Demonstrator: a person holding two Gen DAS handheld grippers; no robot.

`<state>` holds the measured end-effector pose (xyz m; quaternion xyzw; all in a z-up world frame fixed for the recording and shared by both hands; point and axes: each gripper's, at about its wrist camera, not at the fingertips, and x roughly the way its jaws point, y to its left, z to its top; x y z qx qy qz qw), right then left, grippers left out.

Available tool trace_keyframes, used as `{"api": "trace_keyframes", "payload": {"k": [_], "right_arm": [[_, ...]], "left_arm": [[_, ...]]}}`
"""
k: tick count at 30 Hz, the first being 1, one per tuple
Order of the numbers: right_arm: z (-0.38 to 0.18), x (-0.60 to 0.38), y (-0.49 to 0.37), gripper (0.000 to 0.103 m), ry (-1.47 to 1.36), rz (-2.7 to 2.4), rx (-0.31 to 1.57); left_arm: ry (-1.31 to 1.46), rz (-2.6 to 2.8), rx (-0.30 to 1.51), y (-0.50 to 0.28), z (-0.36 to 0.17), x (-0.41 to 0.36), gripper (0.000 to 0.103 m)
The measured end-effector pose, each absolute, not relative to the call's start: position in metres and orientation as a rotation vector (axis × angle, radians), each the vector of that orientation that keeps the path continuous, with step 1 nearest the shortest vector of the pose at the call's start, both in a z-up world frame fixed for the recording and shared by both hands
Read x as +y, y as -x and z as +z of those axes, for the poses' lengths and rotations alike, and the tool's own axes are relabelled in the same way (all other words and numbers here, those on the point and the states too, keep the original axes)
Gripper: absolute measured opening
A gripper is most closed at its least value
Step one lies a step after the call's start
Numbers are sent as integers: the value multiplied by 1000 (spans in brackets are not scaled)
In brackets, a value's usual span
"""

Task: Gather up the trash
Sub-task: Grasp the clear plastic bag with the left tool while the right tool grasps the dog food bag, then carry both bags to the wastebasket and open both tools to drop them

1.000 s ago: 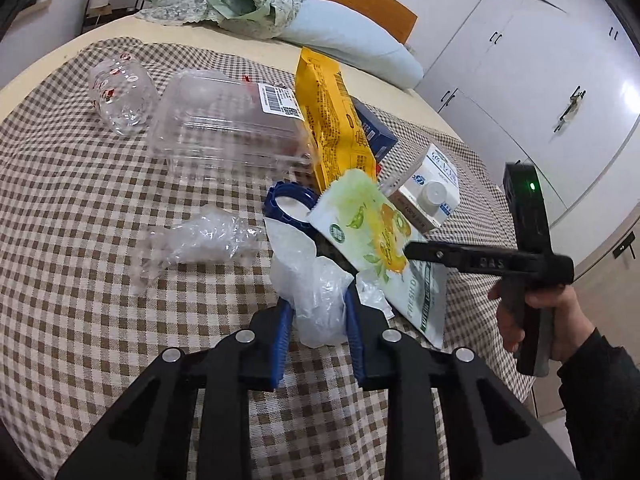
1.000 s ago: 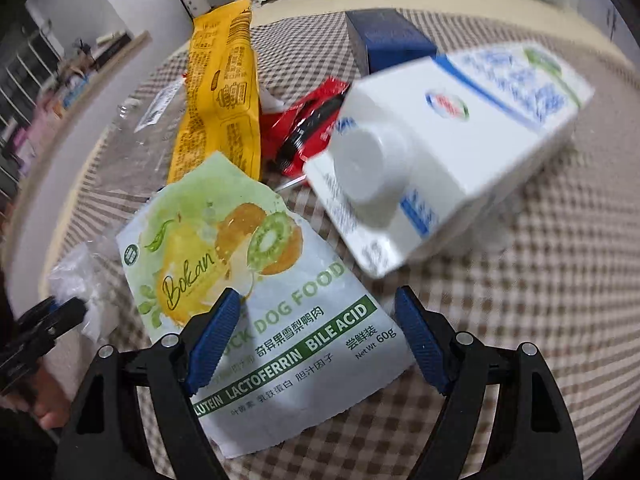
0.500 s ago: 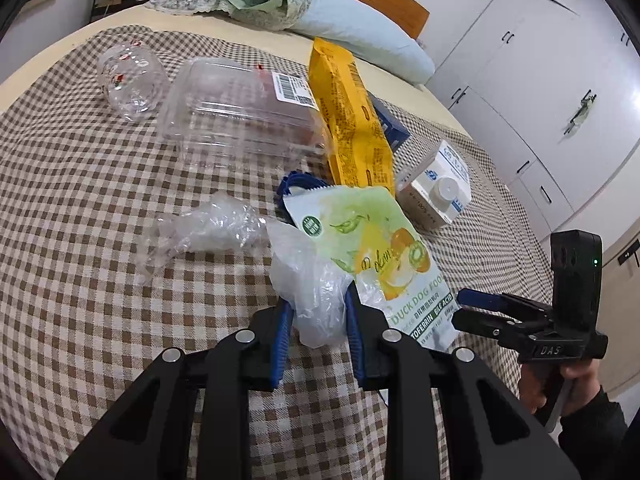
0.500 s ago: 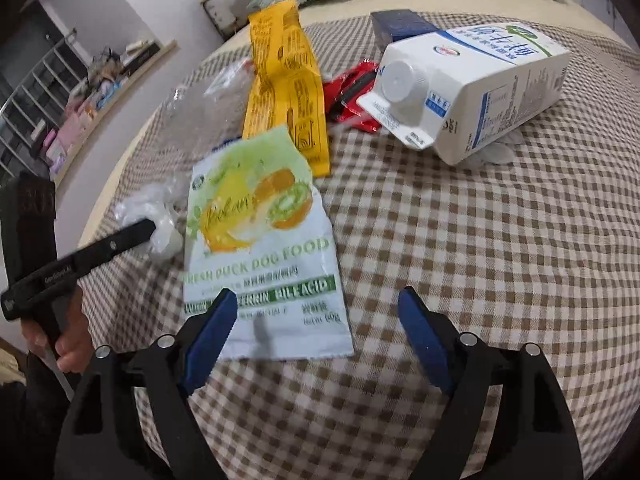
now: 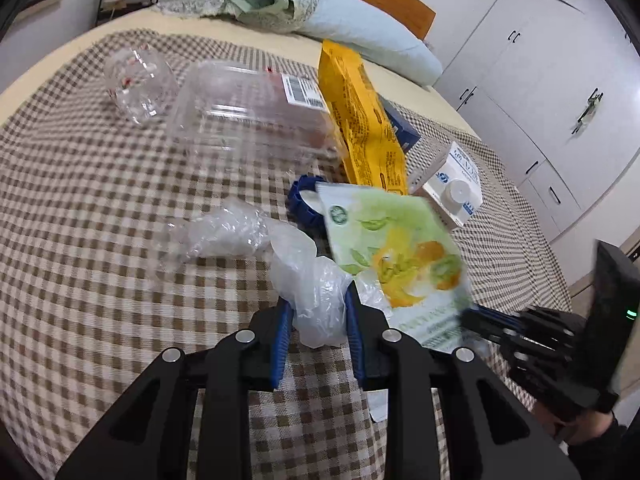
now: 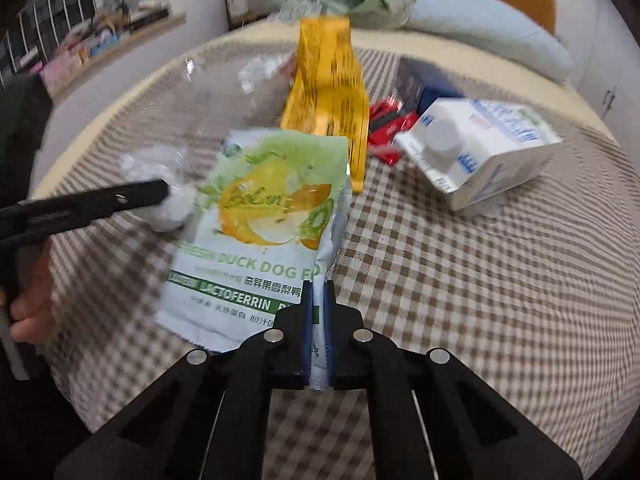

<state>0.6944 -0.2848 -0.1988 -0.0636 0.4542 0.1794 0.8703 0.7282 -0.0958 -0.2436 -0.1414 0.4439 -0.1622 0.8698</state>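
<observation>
Starting with left wrist view:
left gripper [image 5: 318, 312]: closed on crumpled clear plastic bag [image 5: 312, 280], blue pads pressing both sides, bag bulging up past fingertips.
second plastic wad [image 5: 224, 232]: lying on checked tablecloth [image 5: 80, 220], just left of gripped bag.
dog food pouch [image 5: 396, 256]: right of left gripper, lower edge blurred, lifted or flat hard to tell here.
blue ring [image 5: 304, 204]: partly under pouch top corner.
clear clamshell box [image 5: 248, 120]: far side of cloth, barcode label on top.
clear cup [image 5: 138, 84]: on its side, left of clamshell.
yellow snack bag [image 5: 360, 120]: lying lengthwise between clamshell and milk carton [image 5: 452, 188].
right gripper [image 5: 476, 320]: lower right, blurred, fingertips at pouch bottom edge.

Right wrist view:
right gripper [image 6: 318, 320]: nearly fully closed, pinching bottom right corner of dog food pouch [image 6: 264, 232]; thin foil between pads.
pouch print: green and yellow fruit art, "DUCK DOG" text readable.
left gripper [image 6: 160, 194]: entering from left, tip against white plastic bag [image 6: 168, 196], beside pouch left edge.
yellow snack bag [image 6: 332, 92]: behind pouch, touching its top edge.
red wrapper [image 6: 386, 124]: between yellow bag and milk carton [image 6: 480, 152].
milk carton: on its side, cap facing camera, right of pouch, apart from it.
dark blue box [image 6: 424, 84]: behind red wrapper.
</observation>
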Motion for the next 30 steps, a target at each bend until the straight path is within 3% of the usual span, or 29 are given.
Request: {"api": "trace_keyframes", "payload": {"k": [9, 15, 22, 30], "right_arm": [[-125, -356, -579, 4, 23, 189, 789], [-137, -463, -465, 4, -83, -98, 811], [-217, -554, -335, 4, -159, -414, 963], [-367, -599, -327, 4, -65, -574, 1197]], "left_arm": [[226, -354, 825, -679, -213, -93, 23], [269, -502, 856, -601, -206, -118, 23], [210, -787, 990, -506, -214, -210, 23], [40, -914, 1109, -445, -252, -317, 23]]}}
